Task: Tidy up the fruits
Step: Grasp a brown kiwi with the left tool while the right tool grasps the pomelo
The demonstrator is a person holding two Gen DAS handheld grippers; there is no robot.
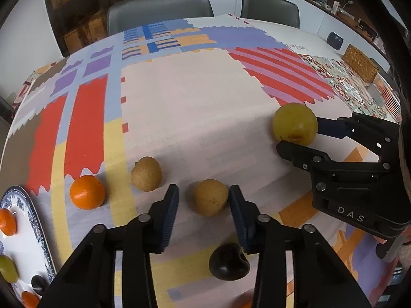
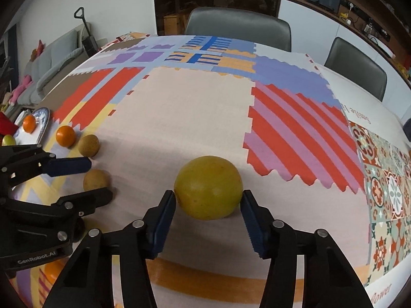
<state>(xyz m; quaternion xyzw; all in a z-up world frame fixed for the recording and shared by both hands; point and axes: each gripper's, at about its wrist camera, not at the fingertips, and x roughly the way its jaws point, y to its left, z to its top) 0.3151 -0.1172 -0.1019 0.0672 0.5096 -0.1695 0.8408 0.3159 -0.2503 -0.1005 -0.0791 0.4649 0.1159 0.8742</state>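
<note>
- My left hand-held gripper (image 1: 203, 200) points down at the worktop (image 1: 195, 102), its blue pads on either side of a tan round fruit (image 1: 210, 197). The right pad touches the fruit; a sliver of cloth shows between the left pad and the fruit, so the grip is not closed on it.
- Nearer to me than that fruit, under my left hand-held gripper's right finger, lies a dark, almost black fruit (image 1: 228, 261).
- To the left of the left hand-held gripper sit a second tan fruit (image 1: 146, 173) and an orange (image 1: 87, 192), close together on the patterned cloth.
- Further left, at the worktop's edge, a blue-and-white plate (image 1: 28, 228) holds oranges, a green fruit and a dark one.
- My right hand-held gripper (image 2: 208, 202) straddles a large yellow-green fruit (image 2: 208, 186); both pad tips sit against its sides, pinching it where it rests on the worktop.
- Each hand-held gripper shows in the other's view, and the two fruits lie well apart.
</note>
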